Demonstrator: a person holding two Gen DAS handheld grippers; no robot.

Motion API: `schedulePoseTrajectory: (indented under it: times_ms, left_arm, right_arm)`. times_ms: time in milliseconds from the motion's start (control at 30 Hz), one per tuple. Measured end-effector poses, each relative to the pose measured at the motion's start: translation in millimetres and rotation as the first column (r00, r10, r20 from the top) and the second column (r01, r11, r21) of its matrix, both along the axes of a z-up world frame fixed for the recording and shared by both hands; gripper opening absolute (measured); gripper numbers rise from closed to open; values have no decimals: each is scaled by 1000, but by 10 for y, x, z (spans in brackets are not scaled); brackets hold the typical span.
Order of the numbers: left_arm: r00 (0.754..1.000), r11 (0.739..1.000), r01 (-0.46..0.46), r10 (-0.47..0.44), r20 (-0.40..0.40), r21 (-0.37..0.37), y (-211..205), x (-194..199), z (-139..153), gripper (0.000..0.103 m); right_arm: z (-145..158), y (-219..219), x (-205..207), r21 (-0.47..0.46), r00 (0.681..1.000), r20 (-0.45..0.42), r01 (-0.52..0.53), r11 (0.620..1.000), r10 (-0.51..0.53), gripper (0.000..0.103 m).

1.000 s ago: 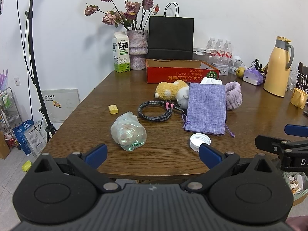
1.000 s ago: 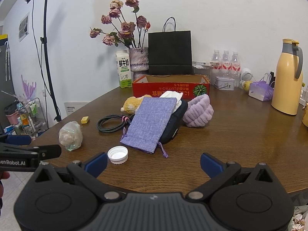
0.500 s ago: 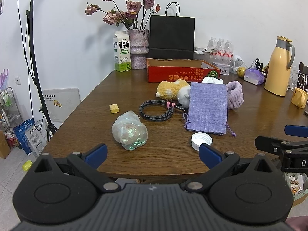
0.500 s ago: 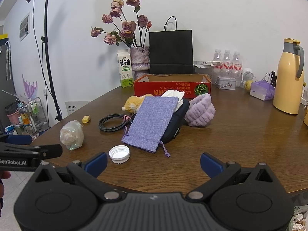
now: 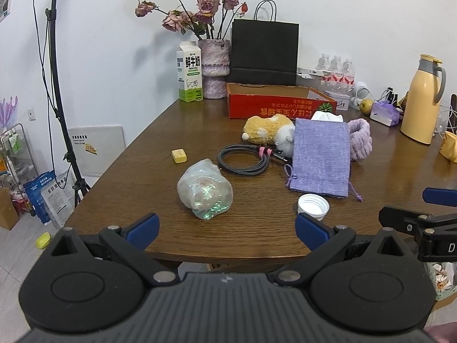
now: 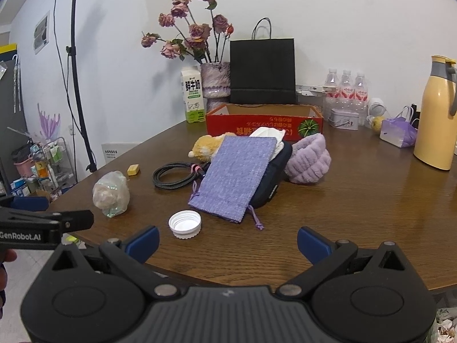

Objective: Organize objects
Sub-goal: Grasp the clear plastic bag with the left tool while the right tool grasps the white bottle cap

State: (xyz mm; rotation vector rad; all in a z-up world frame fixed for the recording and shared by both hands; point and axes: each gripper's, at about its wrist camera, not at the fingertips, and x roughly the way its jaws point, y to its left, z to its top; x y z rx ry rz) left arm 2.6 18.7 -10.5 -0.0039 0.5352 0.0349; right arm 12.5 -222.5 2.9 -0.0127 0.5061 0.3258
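On the brown table (image 5: 137, 171) lie a crumpled clear plastic bag (image 5: 205, 191) (image 6: 112, 193), a white cap (image 5: 313, 206) (image 6: 185, 224), a coiled black cable (image 5: 244, 160) (image 6: 177, 175), a purple pouch (image 5: 321, 160) (image 6: 237, 171) over a dark case (image 6: 274, 180), a yellow plush toy (image 5: 267, 133), a lilac headband (image 6: 310, 161) and a small yellow block (image 5: 179, 155). An open red box (image 5: 278, 105) (image 6: 264, 121) stands behind them. My left gripper (image 5: 225, 230) and right gripper (image 6: 227, 241) hover open at the near edge, holding nothing.
A milk carton (image 5: 190, 71), a vase of dried roses (image 5: 214, 65), a black paper bag (image 5: 264, 51), water bottles (image 6: 345, 85) and a yellow thermos (image 6: 437, 114) line the back and right. A light stand (image 5: 57, 85) rises left of the table.
Both grippers have drifted slightly; the table objects sit a little lower in each view. Nothing on the table has moved.
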Motion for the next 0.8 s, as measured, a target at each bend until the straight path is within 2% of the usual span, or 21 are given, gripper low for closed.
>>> schedulePoseTrajectory:
  times_ms: [533, 800]
  left_arm:
    - [996, 998, -54, 52, -69, -22, 349, 298, -312, 103]
    - [996, 998, -49, 47, -77, -30, 433, 406, -359, 103]
  right_arm:
    - [-315, 481, 408, -65, 993, -82, -94, 993, 89, 102]
    - [-426, 761, 640, -114, 986, -106, -137, 984, 125, 86]
